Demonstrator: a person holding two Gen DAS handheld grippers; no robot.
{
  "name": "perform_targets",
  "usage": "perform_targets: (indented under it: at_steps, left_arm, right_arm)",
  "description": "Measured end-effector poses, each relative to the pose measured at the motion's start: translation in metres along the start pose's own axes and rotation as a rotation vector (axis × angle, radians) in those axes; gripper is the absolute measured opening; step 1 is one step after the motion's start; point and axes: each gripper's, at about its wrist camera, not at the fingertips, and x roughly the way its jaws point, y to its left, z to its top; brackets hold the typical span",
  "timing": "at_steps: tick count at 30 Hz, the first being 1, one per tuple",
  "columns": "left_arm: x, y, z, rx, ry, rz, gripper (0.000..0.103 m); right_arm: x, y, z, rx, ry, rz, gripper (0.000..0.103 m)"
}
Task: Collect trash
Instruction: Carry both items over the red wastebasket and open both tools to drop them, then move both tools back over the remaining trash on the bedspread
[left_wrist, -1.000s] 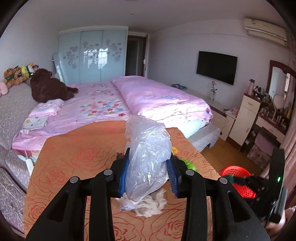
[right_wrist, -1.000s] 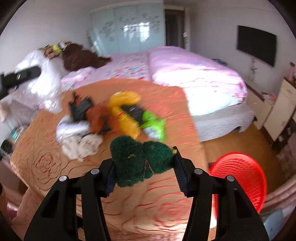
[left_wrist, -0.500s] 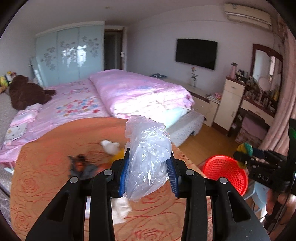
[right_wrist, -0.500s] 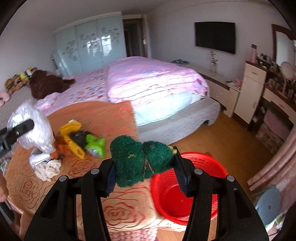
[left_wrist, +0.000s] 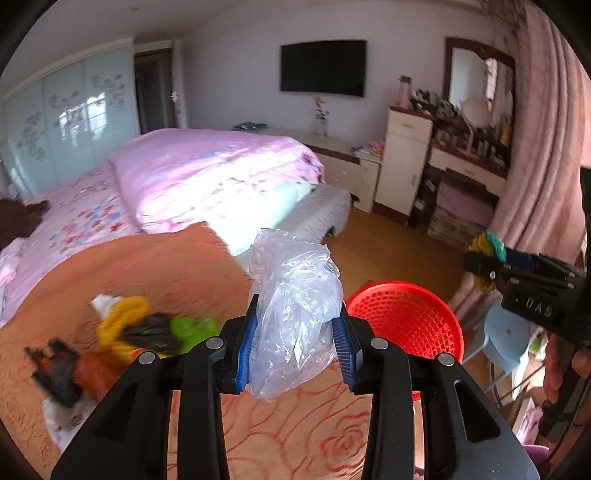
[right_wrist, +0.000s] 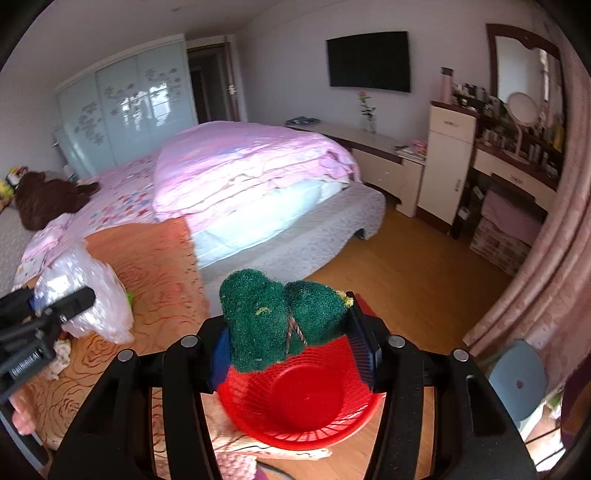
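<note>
Over the orange cloth, left wrist view: the left gripper (left_wrist: 295, 347) has its jaws pressed onto a crumpled clear plastic bag (left_wrist: 291, 306), carried above the table (left_wrist: 295, 435).
Basket, left wrist view: the red basket (left_wrist: 406, 325) stands past the right edge of the table, low on the floor side; the bag is near it but not over it.
Trash left on the table: a blurred heap (left_wrist: 122, 343) of yellow, black, green, orange and white scraps lies on the near left, well apart from the basket.
Right side of that view: the right gripper (left_wrist: 484, 266) shows with a green and yellow lump between its fingers.

Above the basket, right wrist view: the right gripper (right_wrist: 291, 332) is clamped on a green scouring pad (right_wrist: 273, 317), directly over the open red basket (right_wrist: 303, 406).
Basket contents: its red bottom shows bare where visible; part is hidden by the pad.
Left side of that view: the left gripper (right_wrist: 59, 306) and plastic bag (right_wrist: 88, 299) hang over the cloth.

Progress, as a judgement: early. Two pieces are lifted, none dropped; the pad looks ready for release, then the bag, then the heap.
</note>
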Motion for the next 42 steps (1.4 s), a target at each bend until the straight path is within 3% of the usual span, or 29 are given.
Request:
perform_targets:
  at_steps: [13,19,21,24,29,42]
  left_arm:
    - [0.077,-0.051,-0.011,0.120,0.155,-0.115,0.037]
    - [0.092,-0.064,-0.020,0.162,0.186,-0.145,0.053]
    - [0.092,-0.065,-0.020,0.162,0.187,-0.142,0.065]
    - [0.091,-0.063,-0.020,0.160,0.176,-0.129,0.072]
    - [0.086,-0.056,-0.019,0.143,0.165,-0.118,0.075]
    - [0.039,-0.028,-0.023,0.080,0.078,-0.031,0.079]
  right_arm:
    - [0.046,-0.037,-0.019,0.110,0.120,-0.018,0.053]
    - [0.059,-0.036,-0.026,0.118,0.159,-0.010,0.056]
    - [0.060,-0.037,-0.026,0.125,0.161,-0.007,0.061]
    - [0.061,-0.038,-0.027,0.135,0.159,-0.007,0.069]
    - [0.055,-0.040,-0.025,0.151,0.138,-0.013,0.080]
    - [0.028,-0.022,-0.025,0.101,0.046,-0.040,0.086]
